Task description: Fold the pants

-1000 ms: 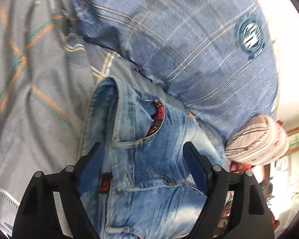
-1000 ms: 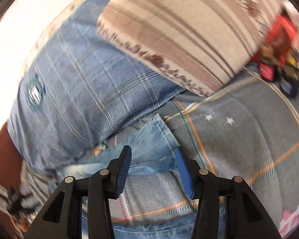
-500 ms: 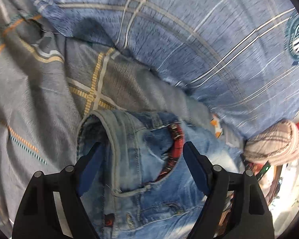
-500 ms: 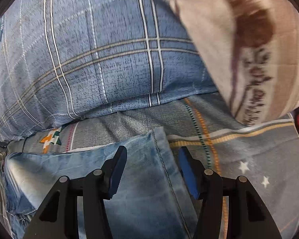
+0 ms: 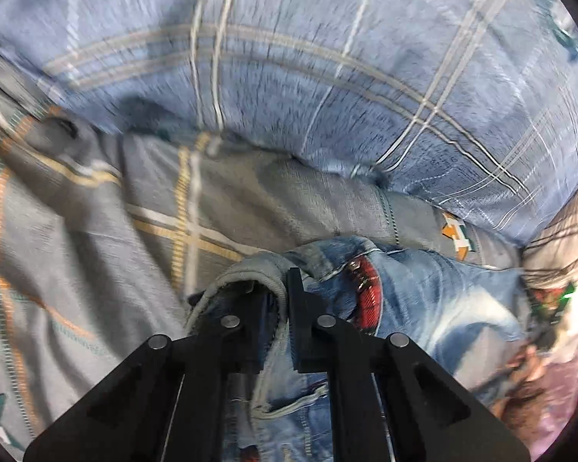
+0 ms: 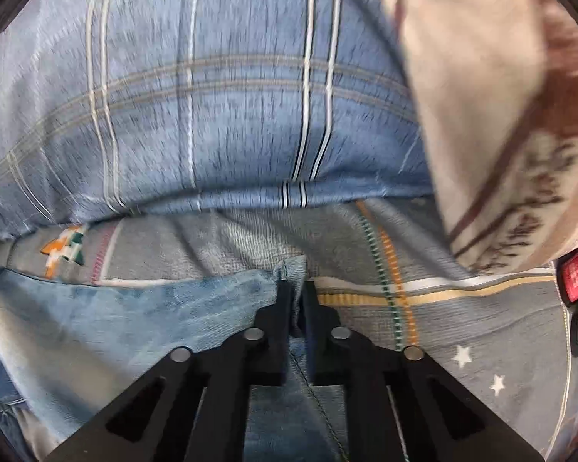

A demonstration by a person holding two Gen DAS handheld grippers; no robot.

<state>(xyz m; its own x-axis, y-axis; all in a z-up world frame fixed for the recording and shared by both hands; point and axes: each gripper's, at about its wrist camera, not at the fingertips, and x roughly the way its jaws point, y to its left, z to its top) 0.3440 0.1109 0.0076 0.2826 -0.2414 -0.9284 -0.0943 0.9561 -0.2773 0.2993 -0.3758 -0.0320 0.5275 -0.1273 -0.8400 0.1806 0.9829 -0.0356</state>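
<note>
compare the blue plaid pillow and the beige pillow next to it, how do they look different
The blue plaid pillow is denim blue crossed by thin white and tan lines; the beige pillow is cream with brown stripes and blurred brown lettering. The blue one spans most of the right wrist view; the beige one fills only its right side and overlaps the blue one's edge. Both rest on the grey bedsheet.
</note>
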